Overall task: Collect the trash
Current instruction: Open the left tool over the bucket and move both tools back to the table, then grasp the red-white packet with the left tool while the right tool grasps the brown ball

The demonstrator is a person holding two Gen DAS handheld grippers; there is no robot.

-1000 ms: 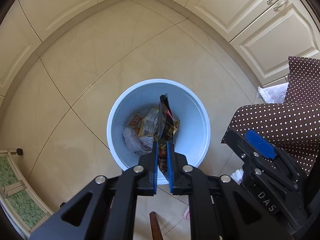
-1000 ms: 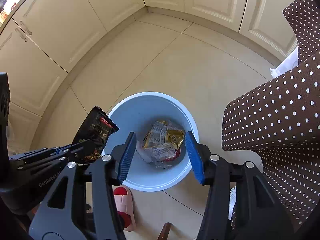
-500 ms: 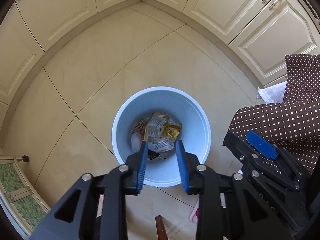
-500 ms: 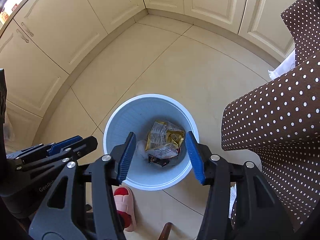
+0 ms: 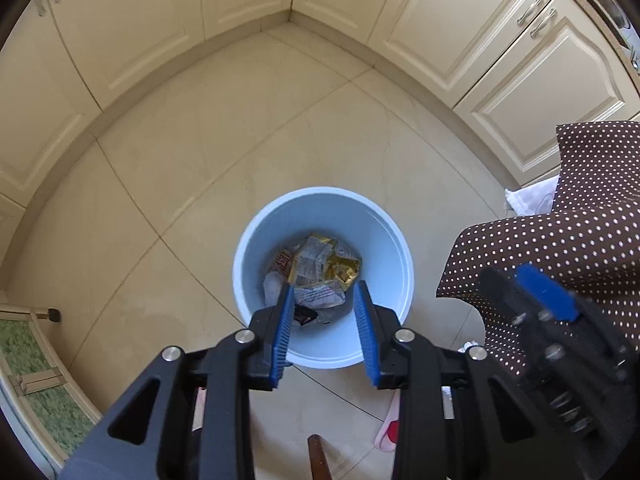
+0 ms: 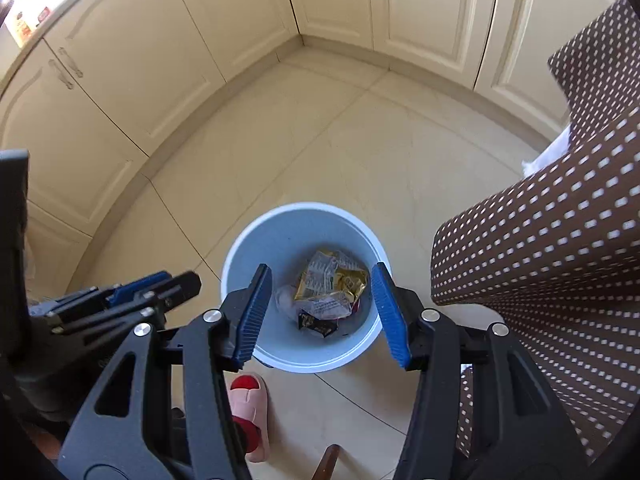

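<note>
Drop step: left gripper [image 5: 322, 322] fingers opening, nothing between; right gripper [image 6: 322, 312] fingers apart, empty. Wrappers [image 5: 320, 272] lie in bin [image 5: 394, 248]. Next prob: find more trash elsewhere.

Pale blue bin [image 5: 400, 264]; gold wrapper [image 5: 340, 268]; brown white-dotted cloth [image 5: 560, 248]; cream cabinets [image 5: 460, 20]; pink slipper [image 6: 250, 404].

Bright even daylight, strong fisheye bending at dark rounded edges, motion blur on the polka-dot cloth [image 6: 560, 248]
</note>
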